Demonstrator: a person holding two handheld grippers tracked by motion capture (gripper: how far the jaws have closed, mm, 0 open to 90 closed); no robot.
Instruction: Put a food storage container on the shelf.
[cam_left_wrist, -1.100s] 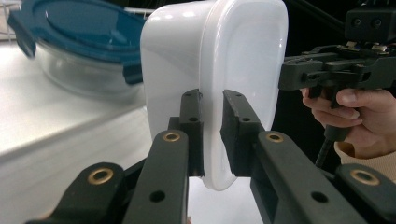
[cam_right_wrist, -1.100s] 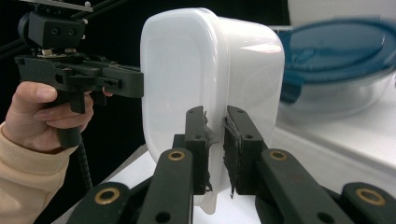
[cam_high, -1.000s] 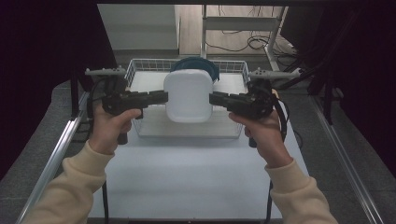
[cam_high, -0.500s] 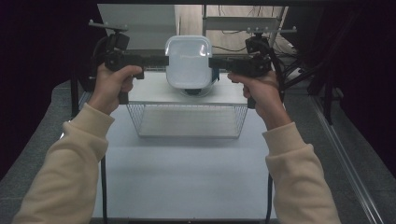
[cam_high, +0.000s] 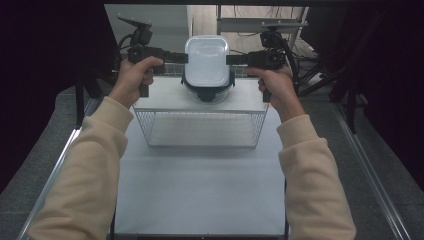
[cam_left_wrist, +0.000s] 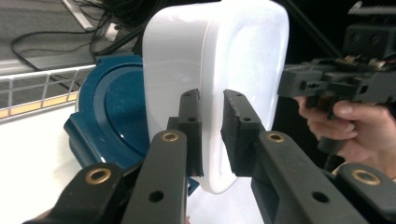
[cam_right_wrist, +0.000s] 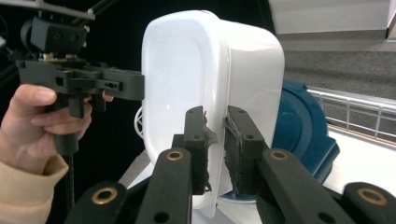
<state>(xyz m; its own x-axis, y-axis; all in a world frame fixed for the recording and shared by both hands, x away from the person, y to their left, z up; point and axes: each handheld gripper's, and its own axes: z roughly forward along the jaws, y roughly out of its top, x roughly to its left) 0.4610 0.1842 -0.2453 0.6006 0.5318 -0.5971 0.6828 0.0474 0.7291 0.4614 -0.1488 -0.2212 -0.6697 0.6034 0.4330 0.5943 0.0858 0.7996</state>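
A white plastic tub (cam_high: 206, 60) hangs tipped on its side, its open side facing me in the high view, over a wire basket (cam_high: 200, 129). My left gripper (cam_high: 183, 57) is shut on its left rim and my right gripper (cam_high: 230, 59) on its right rim. In the left gripper view the pads (cam_left_wrist: 233, 126) pinch the tub wall (cam_left_wrist: 243, 56). The right gripper view has the right gripper (cam_right_wrist: 215, 114) clamped on the tub (cam_right_wrist: 182, 70) in the same way. A dark blue lid or dish (cam_high: 207, 93) sits just below and behind the tub, inside the basket; whether they touch I cannot tell.
The basket stands at the far end of a white table (cam_high: 200, 190) with metal rails along both sides. Beyond the basket are a metal frame (cam_high: 260, 24) and loose cables (cam_high: 305, 60) on the floor. Dark curtains close in left and right.
Both hands have carried the white tub away from me, up the picture, and a little higher. The tub stays clamped between the two grippers, and the blue piece now shows beneath it.
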